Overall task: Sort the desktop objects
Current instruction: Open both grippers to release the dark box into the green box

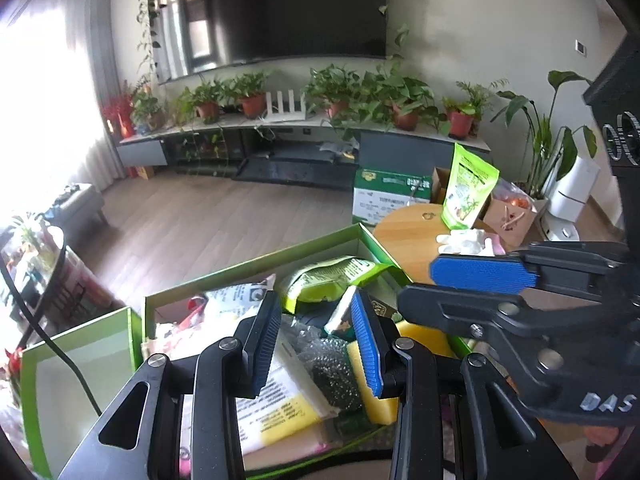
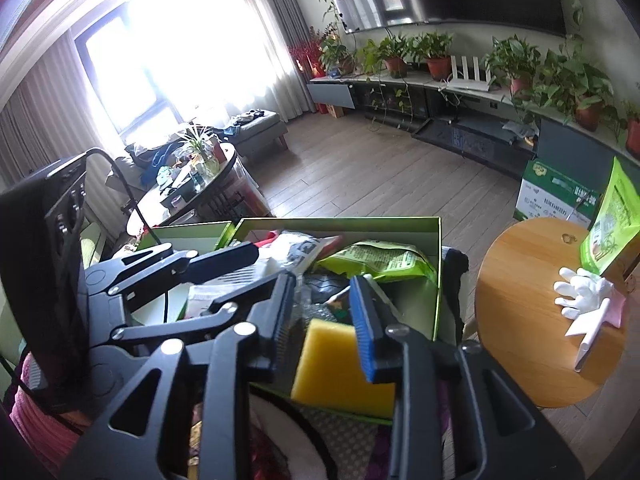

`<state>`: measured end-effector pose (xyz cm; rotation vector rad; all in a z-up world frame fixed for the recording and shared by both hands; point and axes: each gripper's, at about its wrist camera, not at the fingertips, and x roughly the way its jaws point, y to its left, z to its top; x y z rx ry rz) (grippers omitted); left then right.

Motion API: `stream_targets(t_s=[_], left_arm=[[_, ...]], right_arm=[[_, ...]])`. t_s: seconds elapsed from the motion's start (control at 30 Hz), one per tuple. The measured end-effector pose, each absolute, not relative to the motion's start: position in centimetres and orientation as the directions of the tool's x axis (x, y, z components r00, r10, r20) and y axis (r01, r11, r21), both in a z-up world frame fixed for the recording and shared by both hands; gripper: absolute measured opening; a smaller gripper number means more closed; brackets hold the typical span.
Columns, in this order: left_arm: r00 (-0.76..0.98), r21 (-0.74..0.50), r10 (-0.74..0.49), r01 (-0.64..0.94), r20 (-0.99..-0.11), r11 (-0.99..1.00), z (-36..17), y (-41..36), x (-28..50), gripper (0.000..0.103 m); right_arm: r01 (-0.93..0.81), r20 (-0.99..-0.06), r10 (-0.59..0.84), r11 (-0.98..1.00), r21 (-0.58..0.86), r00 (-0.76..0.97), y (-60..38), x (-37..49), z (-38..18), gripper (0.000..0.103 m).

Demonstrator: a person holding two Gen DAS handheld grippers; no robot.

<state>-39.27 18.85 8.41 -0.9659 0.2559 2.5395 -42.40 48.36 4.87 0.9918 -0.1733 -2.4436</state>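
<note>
Green box (image 2: 436, 280) open, crowded: yellow sponge (image 2: 340, 364) nearest, steel scourer (image 1: 332, 372) beside it, green pouch (image 2: 380, 260) rearward.

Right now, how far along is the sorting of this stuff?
Mostly packed: the green box already holds snack bags, a steel scrubber and a yellow sponge. Nothing is in hand; the left gripper and right gripper hover over the box, jaws apart. Left: the white gloves and upright green pouch on the round table.
</note>
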Motion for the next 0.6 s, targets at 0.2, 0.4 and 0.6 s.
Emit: stream_targets(t_s=[0.2,0.4,0.6], left_arm=[[-0.724,0.065,0.28,-0.409,-0.63,-0.91,9.6,17.9,-36.4,0.066],[-0.743,0.083,0.241,-0.37,-0.624,-0.925,10.1,16.5,-33.4,0.079],[-0.772,0.114,0.224,-0.356,-0.594,-0.927,10.3,15.2,-30.0,0.079]], right_arm=[[0.4,-0.612,-0.457,-0.885,0.239,-0.645,47.7,-38.5,6.8,0.049],[0.364,-0.612,-0.374,-0.92,0.147,-0.697,46.8,-34.4,7.8,0.061],[0.335,-0.575,-0.324,-0.938,0.091,-0.751,45.4,-29.7,8.4,0.079]])
